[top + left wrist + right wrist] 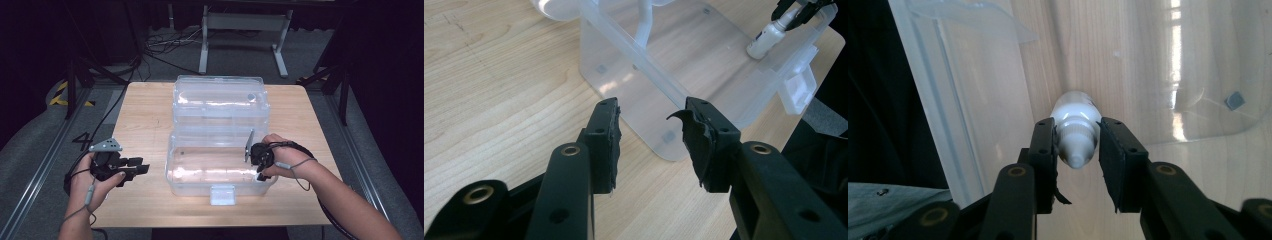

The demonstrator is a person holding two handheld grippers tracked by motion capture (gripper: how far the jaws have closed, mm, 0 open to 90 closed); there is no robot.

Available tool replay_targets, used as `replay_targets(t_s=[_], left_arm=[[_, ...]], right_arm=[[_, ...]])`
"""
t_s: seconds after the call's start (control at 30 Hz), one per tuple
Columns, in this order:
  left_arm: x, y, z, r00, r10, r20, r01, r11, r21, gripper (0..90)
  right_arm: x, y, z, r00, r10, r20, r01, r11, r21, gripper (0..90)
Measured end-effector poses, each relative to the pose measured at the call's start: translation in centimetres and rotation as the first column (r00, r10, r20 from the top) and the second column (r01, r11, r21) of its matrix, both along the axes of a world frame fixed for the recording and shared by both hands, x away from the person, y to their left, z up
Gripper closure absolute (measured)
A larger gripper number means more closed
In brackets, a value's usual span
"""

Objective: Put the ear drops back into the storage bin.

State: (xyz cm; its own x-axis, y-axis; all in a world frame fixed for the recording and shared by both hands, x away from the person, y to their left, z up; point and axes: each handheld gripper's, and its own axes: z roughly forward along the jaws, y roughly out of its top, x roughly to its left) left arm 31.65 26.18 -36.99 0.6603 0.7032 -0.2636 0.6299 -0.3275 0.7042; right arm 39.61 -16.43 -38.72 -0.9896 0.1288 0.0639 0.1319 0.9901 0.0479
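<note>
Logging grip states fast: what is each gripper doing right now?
Left gripper: open, nothing between its jaws, over the table beside the clear box.
Right gripper: jaws around the small white bottle inside the box; a firm grip cannot be told.

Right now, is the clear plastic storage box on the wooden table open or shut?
Open. The clear plastic storage box has its lid swung back flat on the table behind it, and its front latch hangs free.

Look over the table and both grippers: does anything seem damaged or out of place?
Yes. On the left gripper, one rubber pad is torn, its top edge curling away from the jaw. The small white bottle and clear plastic box look undamaged.
</note>
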Motion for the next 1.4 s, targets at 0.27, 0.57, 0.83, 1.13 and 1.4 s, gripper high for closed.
replay_targets(t_s=[0.27,0.57,0.83,1.13,1.4], left_arm=[[0.1,0.0,0.0,1.0000,0.001,-0.003,-0.001,1.0000,-0.005,58.8],[0.8,-0.5,0.0,1.0000,-0.007,0.004,0.007,1.0000,-0.001,56.4],[1.4,-0.8,0.1,0.9998,-0.013,0.017,0.013,0.9999,0.002,53.3],[2.1,-1.4,0.3,0.9994,-0.017,0.031,0.017,0.9999,-0.002,50.1],[2.7,-2.0,0.6,0.9982,-0.044,0.040,0.045,0.9990,-0.003,49.9]], right_arm=[[-0.5,-0.2,1.7,0.9997,-0.007,0.022,0.006,0.999,0.039,63.4],[-2.1,0.0,4.3,0.9994,-0.003,0.035,0.000,0.997,0.083,62.3],[-3.0,0.5,4.5,0.9989,-0.002,0.046,-0.003,0.996,0.094,62.8],[-3.7,1.0,3.4,0.9996,0.015,0.022,-0.017,0.994,0.106,62.4],[-3.8,1.7,1.5,0.9996,0.027,0.005,-0.027,0.995,0.099,66.5]])
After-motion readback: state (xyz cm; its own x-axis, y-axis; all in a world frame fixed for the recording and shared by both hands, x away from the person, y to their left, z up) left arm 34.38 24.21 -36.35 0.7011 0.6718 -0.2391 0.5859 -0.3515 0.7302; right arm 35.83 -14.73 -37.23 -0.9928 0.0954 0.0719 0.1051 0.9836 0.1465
